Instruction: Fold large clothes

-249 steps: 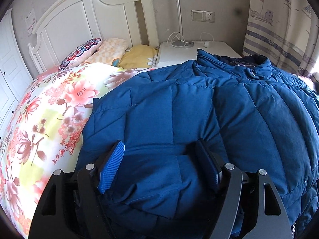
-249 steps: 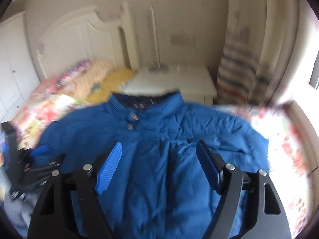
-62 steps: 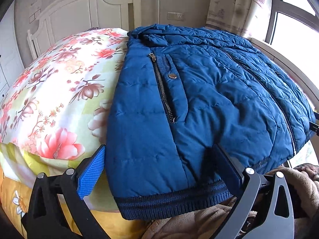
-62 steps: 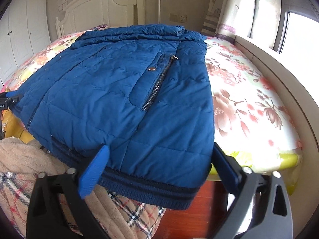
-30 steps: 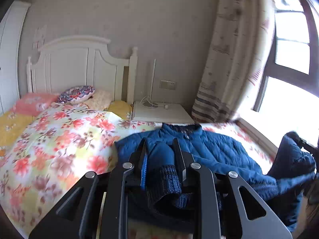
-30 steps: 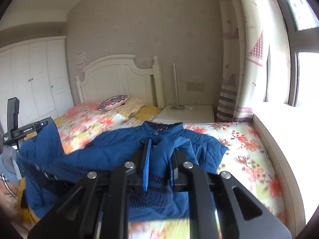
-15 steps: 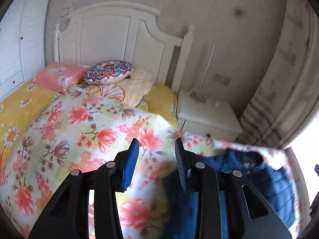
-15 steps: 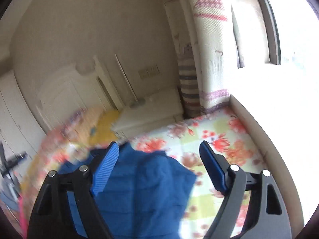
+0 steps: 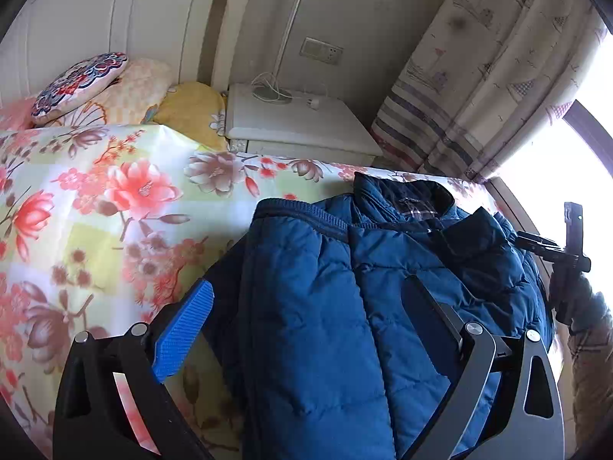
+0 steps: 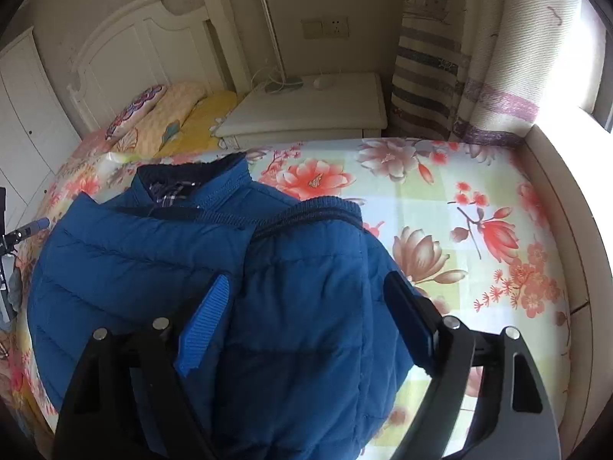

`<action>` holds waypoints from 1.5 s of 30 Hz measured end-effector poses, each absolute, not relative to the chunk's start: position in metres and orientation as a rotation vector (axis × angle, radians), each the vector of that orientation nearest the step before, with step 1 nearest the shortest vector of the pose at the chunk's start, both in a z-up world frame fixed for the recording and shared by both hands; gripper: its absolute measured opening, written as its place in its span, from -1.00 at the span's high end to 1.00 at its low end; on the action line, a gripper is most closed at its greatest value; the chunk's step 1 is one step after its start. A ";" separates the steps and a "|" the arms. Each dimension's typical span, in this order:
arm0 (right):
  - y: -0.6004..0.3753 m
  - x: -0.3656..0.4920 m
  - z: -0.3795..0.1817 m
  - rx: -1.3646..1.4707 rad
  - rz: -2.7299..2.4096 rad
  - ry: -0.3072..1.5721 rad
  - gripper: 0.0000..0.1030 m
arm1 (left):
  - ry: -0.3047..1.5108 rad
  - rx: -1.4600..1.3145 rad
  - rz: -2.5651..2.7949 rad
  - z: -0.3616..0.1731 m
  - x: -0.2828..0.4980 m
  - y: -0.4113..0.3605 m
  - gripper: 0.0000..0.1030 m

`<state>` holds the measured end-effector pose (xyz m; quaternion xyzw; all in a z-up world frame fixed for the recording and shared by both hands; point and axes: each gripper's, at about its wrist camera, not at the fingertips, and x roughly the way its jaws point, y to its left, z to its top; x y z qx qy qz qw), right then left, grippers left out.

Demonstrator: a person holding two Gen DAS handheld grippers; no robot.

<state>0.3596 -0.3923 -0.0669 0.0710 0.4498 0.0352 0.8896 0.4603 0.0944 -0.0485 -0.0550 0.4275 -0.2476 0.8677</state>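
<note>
Jaws on both grippers have just been opening and are now spread wide over the blue jacket [image 9: 329, 306], nothing pinched; the left gripper [image 9: 306, 326] and right gripper [image 10: 306, 326] are hung above the fold. Beyond the pads, the jacket's hem [image 10: 306, 214] is seen brought up to the collar [image 10: 191, 180], so the bottom half is doubled over on the floral bedspread [image 9: 95, 211]. Probably best if the fold gets pressed flat and edges get squared before anything else is grabbed. Past the jacket, the nightstand [image 9: 299, 122] is seen.
</note>
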 end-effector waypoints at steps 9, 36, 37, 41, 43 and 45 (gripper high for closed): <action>-0.402 0.369 -0.079 0.223 0.122 0.940 -0.60 | 0.960 0.056 -0.512 -0.070 0.492 0.052 -0.83; -0.418 0.410 -0.072 0.239 -0.047 0.919 -0.29 | 0.904 -0.087 -0.181 -0.083 0.544 0.090 -0.47; -0.422 0.397 -0.066 0.262 -0.027 0.897 -0.30 | 0.861 -0.106 -0.187 -0.071 0.535 0.098 -0.49; -0.438 0.301 -0.031 0.264 0.057 0.764 -0.62 | 0.700 -0.189 -0.280 -0.023 0.455 0.150 -0.85; -0.441 0.241 -0.029 0.220 0.097 0.740 -0.62 | 0.683 -0.173 -0.339 -0.018 0.411 0.166 -0.85; -0.439 0.192 -0.038 0.198 0.131 0.737 -0.63 | 0.712 -0.155 -0.390 -0.028 0.371 0.175 -0.85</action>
